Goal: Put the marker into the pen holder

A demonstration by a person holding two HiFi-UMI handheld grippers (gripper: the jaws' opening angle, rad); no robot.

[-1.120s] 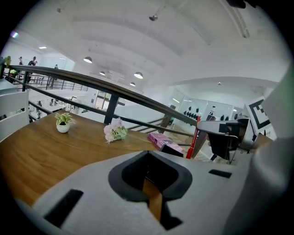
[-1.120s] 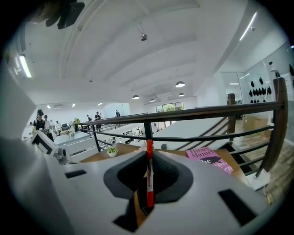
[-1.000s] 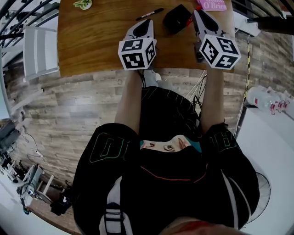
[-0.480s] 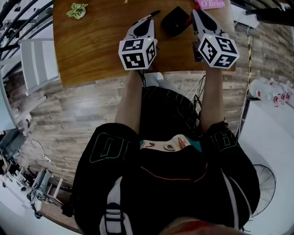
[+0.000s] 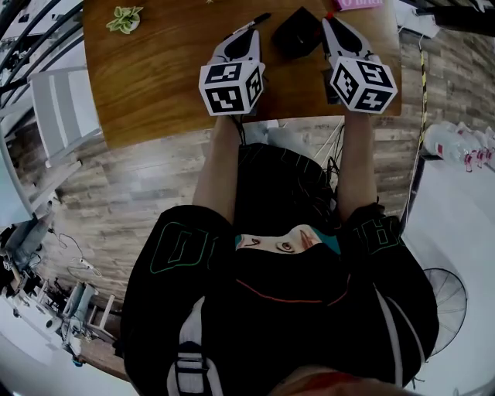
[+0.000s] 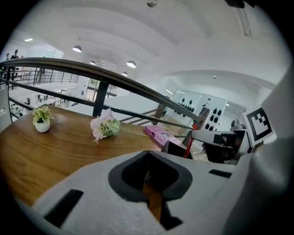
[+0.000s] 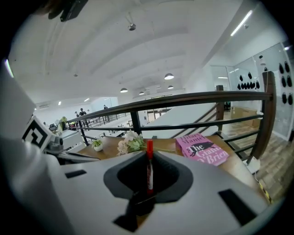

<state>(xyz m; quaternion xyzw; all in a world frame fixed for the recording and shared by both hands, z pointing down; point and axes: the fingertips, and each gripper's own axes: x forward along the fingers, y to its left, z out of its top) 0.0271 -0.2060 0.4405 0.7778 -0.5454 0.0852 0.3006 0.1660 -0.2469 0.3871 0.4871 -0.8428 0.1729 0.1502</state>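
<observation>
At the near edge of the wooden bench (image 5: 155,77), the left gripper (image 5: 249,35) and the right gripper (image 5: 329,21) lie side by side, pointing away from the person. The left gripper's fingers (image 6: 92,183) are drawn together, with only a thin slit of bench wood showing between them, and they hold nothing. The right gripper's fingers (image 7: 220,183) are likewise closed up. A red marker (image 7: 149,167) stands upright in line with the gap between them, its lower end in the black pen holder (image 5: 296,32). I cannot tell whether the fingertips touch that marker. There are two markers. The red one is in the holder, and a black marker (image 5: 252,22) lies flat on the bench just past the left gripper's tips, to the left of the holder. There is one pen holder, between the two gripper tips and nearer the right one. Also on the bench are one pink book (image 7: 201,149) at the far right, one small potted plant (image 5: 124,18) at the far left, and one bunch of pale pink flowers (image 6: 105,127) far across the middle. Only the head view shows the black marker. Both gripper views show the flowers and the red marker plainly, which the head view barely shows.
</observation>
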